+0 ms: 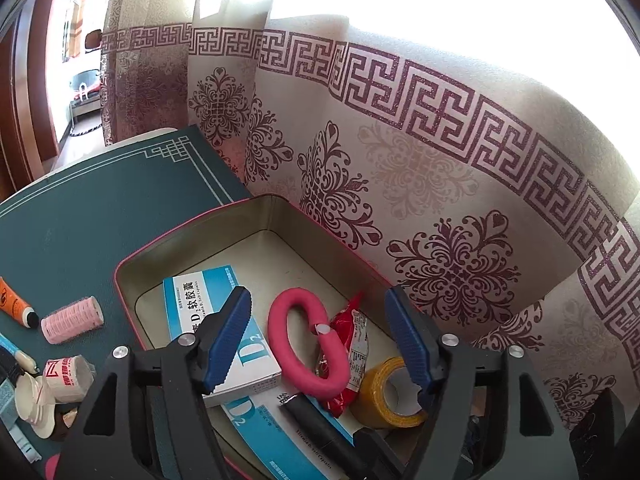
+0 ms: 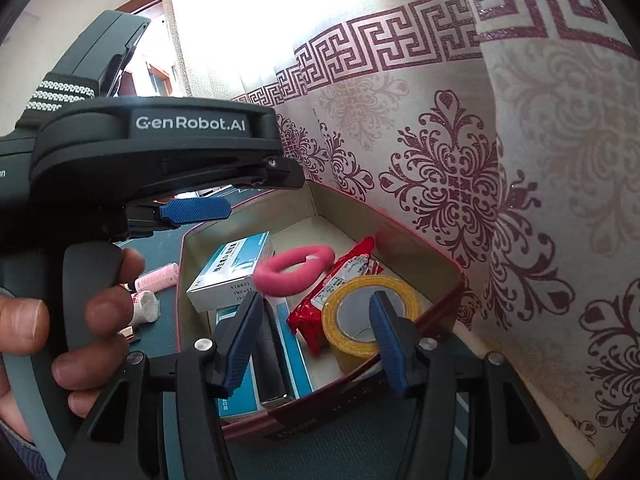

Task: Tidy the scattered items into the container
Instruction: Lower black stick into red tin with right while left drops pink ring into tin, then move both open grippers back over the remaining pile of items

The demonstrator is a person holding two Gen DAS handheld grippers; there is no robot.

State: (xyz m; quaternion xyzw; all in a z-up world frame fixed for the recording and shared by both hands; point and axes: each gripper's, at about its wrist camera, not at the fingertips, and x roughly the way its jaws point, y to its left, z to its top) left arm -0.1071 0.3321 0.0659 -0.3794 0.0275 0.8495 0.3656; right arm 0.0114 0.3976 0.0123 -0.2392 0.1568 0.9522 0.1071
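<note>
An open red-rimmed tin box (image 1: 192,224) (image 2: 424,236) stands on the green table mat against the curtain. Inside lie a white-and-blue medicine box (image 1: 208,300) (image 2: 228,276), a pink foam ring (image 1: 296,344) (image 2: 288,272), a red packet (image 1: 352,328) (image 2: 344,276), a yellow tape roll (image 1: 384,396) (image 2: 360,320) and a black cylinder (image 1: 316,424) (image 2: 268,360). My left gripper (image 1: 324,344) is open and empty above the box. My right gripper (image 2: 316,340) is open and empty over the box's near side. The left gripper's body (image 2: 160,152) shows in the right wrist view.
Left of the box on the mat (image 1: 80,216) lie a pink hair roller (image 1: 72,320) (image 2: 158,276), an orange tube (image 1: 16,304), a white bandage roll (image 1: 68,376) (image 2: 146,306) and other small items (image 1: 36,404). The patterned curtain (image 1: 420,184) hangs close behind the box.
</note>
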